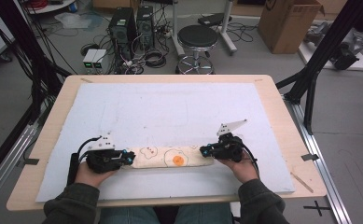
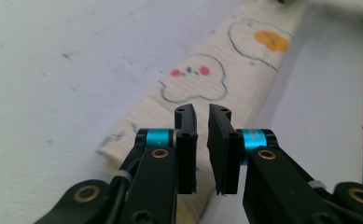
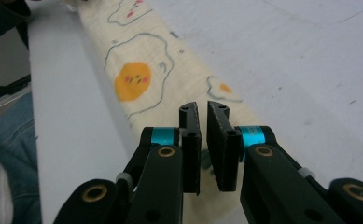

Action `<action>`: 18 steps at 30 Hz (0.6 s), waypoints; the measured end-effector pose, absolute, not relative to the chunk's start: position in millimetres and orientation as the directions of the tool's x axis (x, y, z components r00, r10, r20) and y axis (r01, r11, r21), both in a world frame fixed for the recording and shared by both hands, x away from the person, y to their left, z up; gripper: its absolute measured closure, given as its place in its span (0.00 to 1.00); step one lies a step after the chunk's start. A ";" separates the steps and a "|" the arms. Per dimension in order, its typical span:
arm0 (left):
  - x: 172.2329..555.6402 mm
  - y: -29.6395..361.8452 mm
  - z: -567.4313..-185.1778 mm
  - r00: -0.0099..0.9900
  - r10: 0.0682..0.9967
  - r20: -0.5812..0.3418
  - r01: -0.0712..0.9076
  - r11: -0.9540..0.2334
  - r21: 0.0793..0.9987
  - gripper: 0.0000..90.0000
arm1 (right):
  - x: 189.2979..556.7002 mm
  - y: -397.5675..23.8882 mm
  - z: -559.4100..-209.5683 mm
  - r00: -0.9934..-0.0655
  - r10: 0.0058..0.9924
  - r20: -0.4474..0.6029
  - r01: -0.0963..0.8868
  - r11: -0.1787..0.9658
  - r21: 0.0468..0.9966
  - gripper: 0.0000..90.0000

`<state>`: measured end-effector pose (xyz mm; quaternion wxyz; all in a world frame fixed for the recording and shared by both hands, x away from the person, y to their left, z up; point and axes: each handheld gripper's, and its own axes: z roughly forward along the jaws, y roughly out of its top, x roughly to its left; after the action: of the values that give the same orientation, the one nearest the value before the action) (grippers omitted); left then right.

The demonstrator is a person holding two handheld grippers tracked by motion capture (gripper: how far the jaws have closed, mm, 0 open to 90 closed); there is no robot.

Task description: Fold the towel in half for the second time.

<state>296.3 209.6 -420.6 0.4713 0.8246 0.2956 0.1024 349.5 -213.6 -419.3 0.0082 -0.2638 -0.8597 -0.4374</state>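
Cloth (image 1: 170, 157) folded into cream strip, fried-egg print; both grippers' jaws slightly parted, nothing gripped

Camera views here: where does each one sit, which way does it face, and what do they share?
High view: above the person's side, facing forward and down on the table; forearms, hands, both claws.
Left gripper view: rides the left claw, looking along the folded cloth.
Right gripper view: rides the right claw, looking along it from the opposite end.
Shared: the cloth's fried-egg print.
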 end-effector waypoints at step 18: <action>303.4 215.1 -438.6 0.777 0.624 -0.084 0.451 -0.459 0.765 0.84 | 357.4 -220.7 -436.9 -0.823 0.516 0.239 0.514 0.497 0.699 0.90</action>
<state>303.4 215.1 -438.6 0.4122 0.8477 0.3170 0.1047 357.4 -220.7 -436.9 -0.0009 -0.2977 -0.8651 -0.4036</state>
